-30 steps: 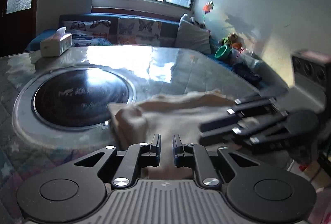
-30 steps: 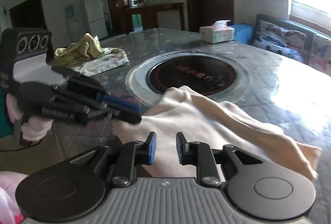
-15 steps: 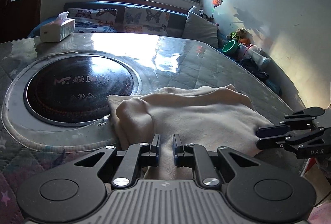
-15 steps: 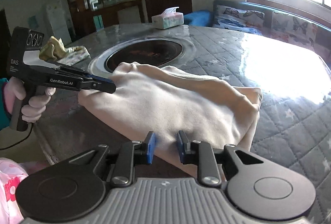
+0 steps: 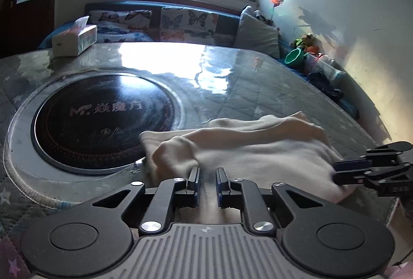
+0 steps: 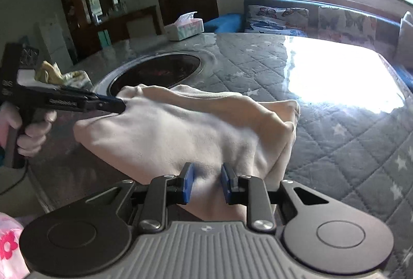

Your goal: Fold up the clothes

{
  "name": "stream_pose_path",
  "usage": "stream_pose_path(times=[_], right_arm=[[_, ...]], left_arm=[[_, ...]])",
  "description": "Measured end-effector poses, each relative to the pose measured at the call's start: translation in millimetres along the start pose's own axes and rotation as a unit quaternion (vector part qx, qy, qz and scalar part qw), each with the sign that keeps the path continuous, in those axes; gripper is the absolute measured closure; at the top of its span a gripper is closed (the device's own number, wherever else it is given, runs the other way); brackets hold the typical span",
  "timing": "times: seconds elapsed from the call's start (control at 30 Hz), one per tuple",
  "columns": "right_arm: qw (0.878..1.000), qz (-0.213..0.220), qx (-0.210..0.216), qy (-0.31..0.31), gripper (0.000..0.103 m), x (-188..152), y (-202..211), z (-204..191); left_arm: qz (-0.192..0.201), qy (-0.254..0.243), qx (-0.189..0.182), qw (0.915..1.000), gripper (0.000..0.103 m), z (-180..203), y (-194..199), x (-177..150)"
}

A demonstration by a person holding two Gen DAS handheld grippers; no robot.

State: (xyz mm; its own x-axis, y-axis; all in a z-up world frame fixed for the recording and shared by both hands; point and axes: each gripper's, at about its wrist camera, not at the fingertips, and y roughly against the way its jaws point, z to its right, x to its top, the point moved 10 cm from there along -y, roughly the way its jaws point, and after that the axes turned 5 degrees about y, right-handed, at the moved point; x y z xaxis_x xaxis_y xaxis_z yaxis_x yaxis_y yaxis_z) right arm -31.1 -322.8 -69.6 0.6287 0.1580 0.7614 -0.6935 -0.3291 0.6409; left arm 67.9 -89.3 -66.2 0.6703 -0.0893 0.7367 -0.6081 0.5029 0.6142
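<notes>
1. The left gripper (image 5: 206, 182) pinches the near edge of a cream garment (image 5: 258, 150); its fingers (image 5: 194, 179) stand close together with cloth drawn up between them, at lower centre of the left wrist view.
2. The right gripper (image 6: 206, 182) does the same at the other near corner: cloth bunches between its blue pads (image 6: 188, 183), which press into it from both sides. In the left wrist view this gripper shows at the right edge, its tips buried in the fabric.
3. I judge the two grips are set at opposite ends of one edge so the fold can be carried or squared as a single straight line; holding only one end would let the cloth sag and skew.
4. The garment lies already doubled on the quilted grey table cover (image 6: 348, 145), filling the centre of both views, its far left corner just reaching the rim of the round black hotplate (image 5: 103, 119) sunk in the table.
5. A gloved hand (image 6: 33, 132) grips the left tool's handle at mid-left of the right wrist view.
6. Further off: a tissue box (image 5: 74, 39) at upper left, a crumpled yellow cloth (image 6: 56, 75) well apart on the table's far side, and a butterfly-print sofa (image 5: 167, 23) under the window. Nothing lies on the table beyond the garment, so a fold away from the person seems unobstructed.
</notes>
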Motion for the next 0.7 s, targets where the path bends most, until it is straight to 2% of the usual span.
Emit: stream_pose_path(times=[0.2,0.5,0.7], right_arm=[[1.0,0.025,-0.01,0.013,0.08,30.8,-3.9,11.8],[1.0,0.005,-0.03,-0.006,0.08,31.5,-43.8,45.8],[1.0,0.013,-0.024,0.014,0.08,45.5,-40.9,37.0]], left_arm=[[0.006,0.003,0.003,1.0,0.089,-2.6,-2.7,9.1],[0.002,0.009,0.009,0.9999,0.084,-10.6,-8.8,11.5],[0.011,-0.001,0.008,0.9999,0.085,-9.1,-8.6,20.7]])
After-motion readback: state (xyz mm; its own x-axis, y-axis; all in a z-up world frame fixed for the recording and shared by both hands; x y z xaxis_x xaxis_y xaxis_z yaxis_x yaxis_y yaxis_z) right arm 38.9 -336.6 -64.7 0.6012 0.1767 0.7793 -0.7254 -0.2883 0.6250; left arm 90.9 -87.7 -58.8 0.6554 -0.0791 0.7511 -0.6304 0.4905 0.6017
